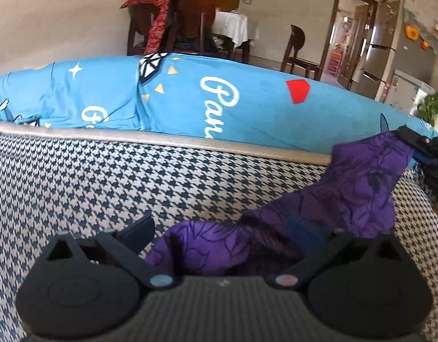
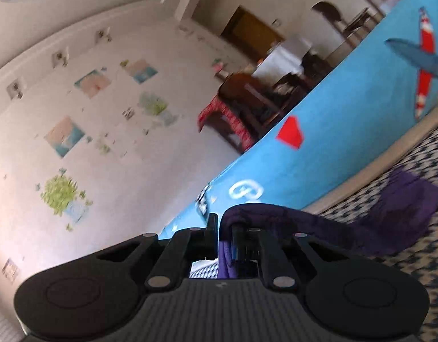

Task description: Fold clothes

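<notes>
Two grippers working purple floral garment (image 1: 358,188) lying crumpled on houndstooth sofa seat (image 1: 105,176) near blue printed cover (image 1: 247,105). Left gripper (image 1: 221,233) fingers spreading open around near fold. Right gripper (image 2: 220,236) fingers clamping lifted garment edge.

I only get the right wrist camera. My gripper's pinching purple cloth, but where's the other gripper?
Observer: The left gripper is open, with a bunched end of the purple floral garment lying between its fingers.
Operator: Is the cloth all up in the air?
Observer: No. Only the corner held by the right gripper is raised; the rest slopes down onto the houndstooth cover.
</notes>
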Motion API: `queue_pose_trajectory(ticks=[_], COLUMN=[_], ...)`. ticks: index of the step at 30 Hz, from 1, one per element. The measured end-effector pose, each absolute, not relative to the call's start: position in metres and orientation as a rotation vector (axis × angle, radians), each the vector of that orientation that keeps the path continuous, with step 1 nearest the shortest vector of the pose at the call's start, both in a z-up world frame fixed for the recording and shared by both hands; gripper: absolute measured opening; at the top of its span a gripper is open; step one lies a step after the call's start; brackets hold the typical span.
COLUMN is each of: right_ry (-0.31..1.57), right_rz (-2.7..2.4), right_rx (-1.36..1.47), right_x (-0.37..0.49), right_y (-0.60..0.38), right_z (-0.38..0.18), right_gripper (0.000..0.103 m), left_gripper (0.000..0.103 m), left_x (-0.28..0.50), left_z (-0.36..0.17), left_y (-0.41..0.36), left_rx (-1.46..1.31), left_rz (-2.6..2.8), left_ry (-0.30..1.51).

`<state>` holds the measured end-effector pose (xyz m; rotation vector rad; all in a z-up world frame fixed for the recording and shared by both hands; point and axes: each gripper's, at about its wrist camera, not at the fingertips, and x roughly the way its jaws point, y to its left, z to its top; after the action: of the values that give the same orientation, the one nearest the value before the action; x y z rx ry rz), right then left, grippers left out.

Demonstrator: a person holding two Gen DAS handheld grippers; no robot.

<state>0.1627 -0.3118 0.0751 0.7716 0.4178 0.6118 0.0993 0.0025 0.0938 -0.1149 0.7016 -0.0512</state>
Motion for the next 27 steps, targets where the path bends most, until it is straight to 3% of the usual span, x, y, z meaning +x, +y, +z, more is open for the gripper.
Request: queue_pose_trajectory(ticks=[20,27], right_ry=[0.673,0.709], right_rz=[0.109,0.126], right_rx=[0.47,0.51], right_x=[0.147,0.148], right_y=[-0.357,-0.37], right_z=[0.064,0.061], right_gripper=[0.012,0.018], left_gripper=[0.103,0.103], left_x=[0.108,0.108], left_z=[0.063,0.045], left_y=[-0.052,-0.08], left_rx=[-0.009,0.054], left_rz=[-0.171,-0.216], left_ry=[0.8,0.858])
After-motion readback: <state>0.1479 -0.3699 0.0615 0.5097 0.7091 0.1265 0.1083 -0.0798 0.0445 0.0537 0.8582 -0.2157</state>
